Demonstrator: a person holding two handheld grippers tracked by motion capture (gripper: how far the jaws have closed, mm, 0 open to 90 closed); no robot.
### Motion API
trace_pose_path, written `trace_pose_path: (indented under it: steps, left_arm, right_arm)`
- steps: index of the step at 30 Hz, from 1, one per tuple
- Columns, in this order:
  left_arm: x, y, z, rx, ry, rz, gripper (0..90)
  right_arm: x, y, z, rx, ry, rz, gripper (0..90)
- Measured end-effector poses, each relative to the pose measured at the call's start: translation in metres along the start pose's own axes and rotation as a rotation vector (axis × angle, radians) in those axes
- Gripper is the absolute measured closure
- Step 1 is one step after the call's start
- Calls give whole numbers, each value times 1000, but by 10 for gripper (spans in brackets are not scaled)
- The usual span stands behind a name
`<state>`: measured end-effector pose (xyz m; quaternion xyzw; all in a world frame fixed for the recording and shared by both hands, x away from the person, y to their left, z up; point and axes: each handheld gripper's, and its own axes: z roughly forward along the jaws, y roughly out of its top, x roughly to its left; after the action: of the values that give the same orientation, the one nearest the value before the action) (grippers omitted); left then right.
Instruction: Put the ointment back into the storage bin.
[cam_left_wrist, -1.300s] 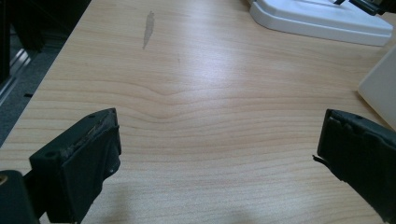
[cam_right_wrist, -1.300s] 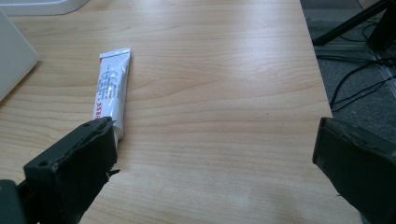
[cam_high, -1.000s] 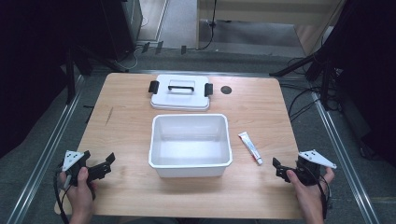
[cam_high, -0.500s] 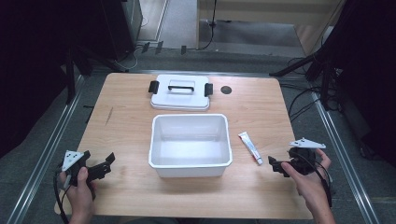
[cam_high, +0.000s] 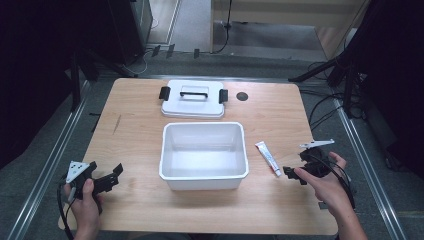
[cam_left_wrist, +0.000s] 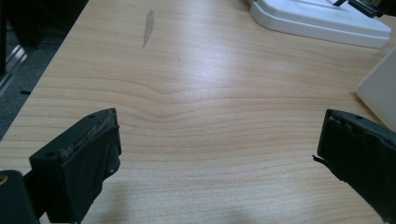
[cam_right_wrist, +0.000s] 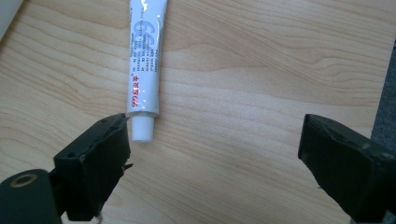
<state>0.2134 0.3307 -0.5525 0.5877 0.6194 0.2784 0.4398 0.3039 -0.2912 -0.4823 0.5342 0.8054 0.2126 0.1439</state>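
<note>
Hovering low over the counter (cam_high: 280, 210), the right claw (cam_right_wrist: 212, 149) has its jaws spread wide though they have just been closing a little, with nothing pinched between them; the white tube (cam_right_wrist: 145, 60) lies flat just ahead, its cap right beside the tip of the left-hand jaw. Beyond the tube sits the open white bin (cam_high: 204, 155), then its lid (cam_high: 192, 100). The left claw (cam_left_wrist: 219, 154) is spread over bare wood, well apart.
</note>
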Motion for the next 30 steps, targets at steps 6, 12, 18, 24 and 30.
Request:
trace_pose_path:
  steps: [6, 12, 18, 24, 30]
  left_arm:
    - [0, 0, 0, 1, 0, -1, 0]
    - [0, 0, 1, -1, -2, -6, 0]
    - [1, 0, 1, 0, -4, -9, 0]
    - [1, 0, 1, 6, -4, -7, 0]
    - [1, 1, 1, 10, -5, -6, 0]
  right_arm:
    - [2, 7, 5, 67, 6, -8, 127]
    - [7, 17, 9, 152, 5, -35, 132]
    - [14, 27, 13, 225, 6, -73, 142]
    - [21, 38, 20, 293, -10, -106, 180]
    - [26, 50, 26, 351, -19, -104, 243]
